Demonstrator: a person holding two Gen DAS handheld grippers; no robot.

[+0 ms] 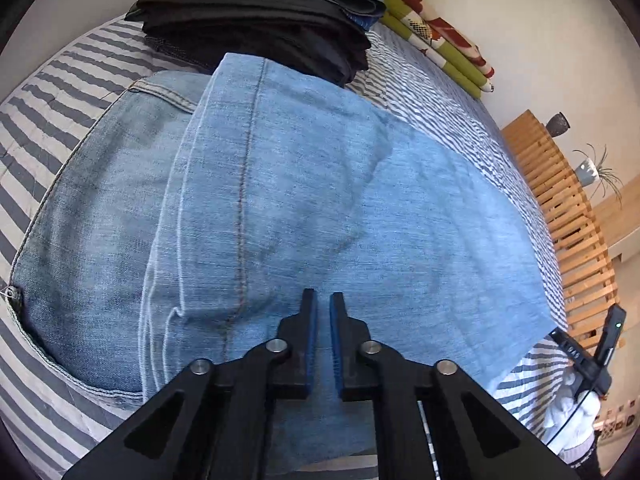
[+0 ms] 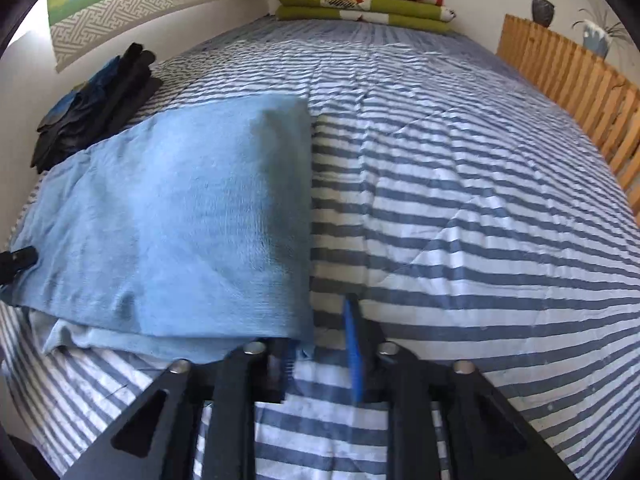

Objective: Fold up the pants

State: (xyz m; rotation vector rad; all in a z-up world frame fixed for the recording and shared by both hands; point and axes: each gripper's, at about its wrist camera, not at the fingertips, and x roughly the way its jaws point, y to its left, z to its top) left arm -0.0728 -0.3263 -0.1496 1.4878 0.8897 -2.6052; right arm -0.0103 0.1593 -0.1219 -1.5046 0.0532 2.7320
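Light blue jeans [image 1: 280, 180] lie folded on the striped bed cover [image 1: 48, 120]. My left gripper [image 1: 323, 296] points down at them near their front edge. Its jaws are shut to a thin slit and the tips rest on the denim; no pinched fold shows. In the right wrist view the jeans [image 2: 180, 208] fill the left half, and the left gripper [image 2: 16, 264] shows at their far left end. My right gripper [image 2: 322, 312] sits at the jeans' near right corner, open. The denim corner drapes over its left finger, its right finger [image 2: 354, 352] stands beside the edge, and striped cover [image 2: 460, 200] shows between the pads.
A stack of dark folded clothes [image 1: 256, 20] [image 2: 96, 108] sits just behind the jeans. Folded green and red blankets [image 2: 360, 0] lie at the bed's far end. A wooden slatted rail [image 2: 568, 80] runs along the right side. A white-gloved hand [image 1: 572, 412] shows at the right.
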